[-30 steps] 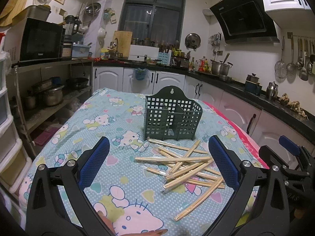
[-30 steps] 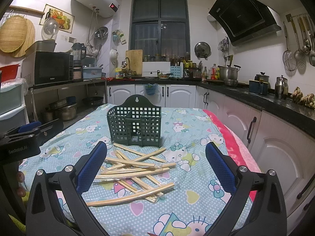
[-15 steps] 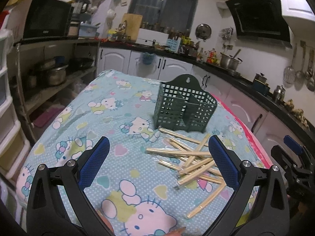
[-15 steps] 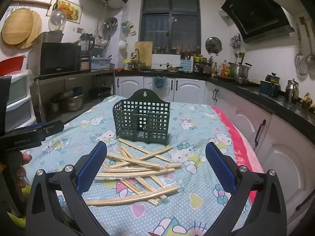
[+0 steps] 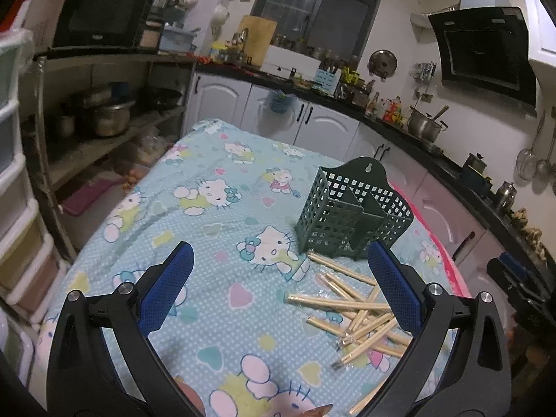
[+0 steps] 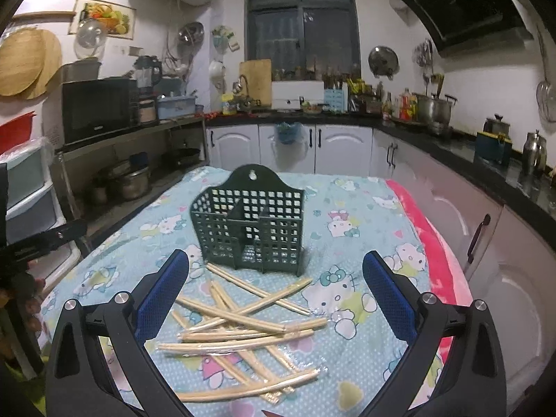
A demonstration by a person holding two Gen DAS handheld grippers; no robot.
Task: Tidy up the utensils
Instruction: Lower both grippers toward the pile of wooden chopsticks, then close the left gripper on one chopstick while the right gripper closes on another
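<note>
Both sets of fingers spread wide, gripping nothing: left gripper (image 5: 278,290), right gripper (image 6: 276,292). Cartoon-cat tablecloth (image 6: 351,208) covers the table. Green mesh utensil holder (image 6: 248,224) stands upright mid-table. Wrapped chopsticks (image 6: 243,326) lie in a crisscrossed pile just in front of it, none inside.

One green holder (image 6: 248,224) (two compartments); roughly ten wrapped chopsticks (image 6: 239,323), overlapping, exact count unclear.

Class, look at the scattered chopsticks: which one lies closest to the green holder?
The chopstick whose end lies at the holder's front left corner, running away to the right; the other chopsticks lie farther forward.
</note>
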